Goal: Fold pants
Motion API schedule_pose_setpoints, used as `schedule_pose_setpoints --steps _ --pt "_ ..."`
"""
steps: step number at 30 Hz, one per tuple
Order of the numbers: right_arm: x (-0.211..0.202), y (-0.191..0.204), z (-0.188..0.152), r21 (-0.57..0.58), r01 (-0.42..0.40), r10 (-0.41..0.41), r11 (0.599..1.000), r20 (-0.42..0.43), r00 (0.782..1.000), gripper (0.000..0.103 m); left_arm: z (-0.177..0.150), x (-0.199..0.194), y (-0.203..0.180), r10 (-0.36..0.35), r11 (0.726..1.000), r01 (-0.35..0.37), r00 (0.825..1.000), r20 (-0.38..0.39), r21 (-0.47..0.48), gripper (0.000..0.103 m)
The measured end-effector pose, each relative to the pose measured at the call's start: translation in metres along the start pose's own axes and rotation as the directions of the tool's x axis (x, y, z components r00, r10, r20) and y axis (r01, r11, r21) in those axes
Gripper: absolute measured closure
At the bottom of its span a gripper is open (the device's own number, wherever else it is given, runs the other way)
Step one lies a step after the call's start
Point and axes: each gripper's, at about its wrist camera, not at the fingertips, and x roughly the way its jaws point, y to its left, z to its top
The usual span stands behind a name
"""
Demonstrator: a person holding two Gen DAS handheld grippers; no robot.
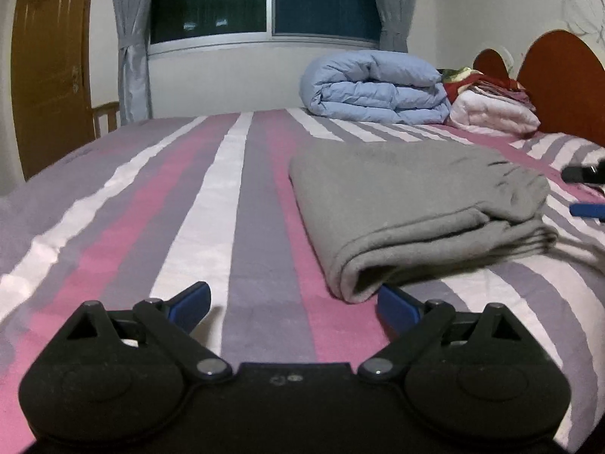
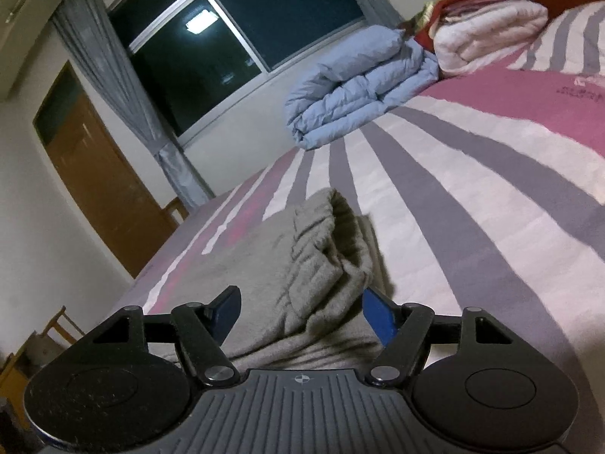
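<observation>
Grey pants (image 1: 412,204) lie folded in a thick stack on the striped bed (image 1: 159,204). My left gripper (image 1: 293,304) is open and empty, low over the sheet, just in front of the stack's near left corner; its right finger (image 1: 397,304) sits beside the fold. In the right wrist view the pants (image 2: 314,265) lie bunched at the waistband end. My right gripper (image 2: 302,312) is open, its jaws on either side of the cloth without closing on it. The right gripper also shows at the edge of the left wrist view (image 1: 586,193).
A folded blue duvet (image 1: 378,87) and a pile of pink and red bedding (image 1: 495,106) lie at the head of the bed by the wooden headboard (image 1: 559,79). A window with grey curtains (image 1: 132,38), a wooden door (image 1: 53,68) and a chair (image 2: 60,325) stand beyond the bed.
</observation>
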Motion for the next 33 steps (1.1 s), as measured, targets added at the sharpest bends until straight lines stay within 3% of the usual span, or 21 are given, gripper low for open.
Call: schedule_pose_setpoints --steps 5,7,11,14,19,33 --pt "-0.002 -0.005 -0.002 0.013 0.018 -0.018 1.0 0.002 1.0 0.032 0.0 0.017 0.007 0.09 0.995 -0.09 0.996 -0.014 -0.037 0.013" --pt "-0.001 -0.008 -0.003 0.027 0.03 -0.03 0.999 -0.004 1.0 0.032 0.0 0.016 0.015 0.077 0.994 -0.079 0.996 -0.038 -0.075 0.014" --pt "0.001 -0.01 -0.004 0.026 0.033 -0.032 0.999 -0.012 0.999 0.032 0.001 0.003 0.019 0.08 0.995 -0.081 0.996 -0.028 -0.06 0.014" --pt "0.001 -0.01 -0.004 0.028 0.032 -0.031 0.999 -0.014 0.999 0.032 0.002 -0.006 0.026 0.14 0.986 -0.142 0.99 -0.021 -0.083 0.019" --pt "-0.003 -0.015 -0.005 0.055 0.037 -0.037 0.998 -0.003 0.999 0.032 0.005 -0.016 0.038 0.153 0.978 -0.15 0.988 0.004 -0.145 0.018" --pt "0.006 -0.019 0.01 0.004 0.023 -0.023 1.0 -0.027 0.999 0.032 0.018 -0.002 0.04 0.134 0.984 -0.131 0.991 0.013 -0.123 0.016"
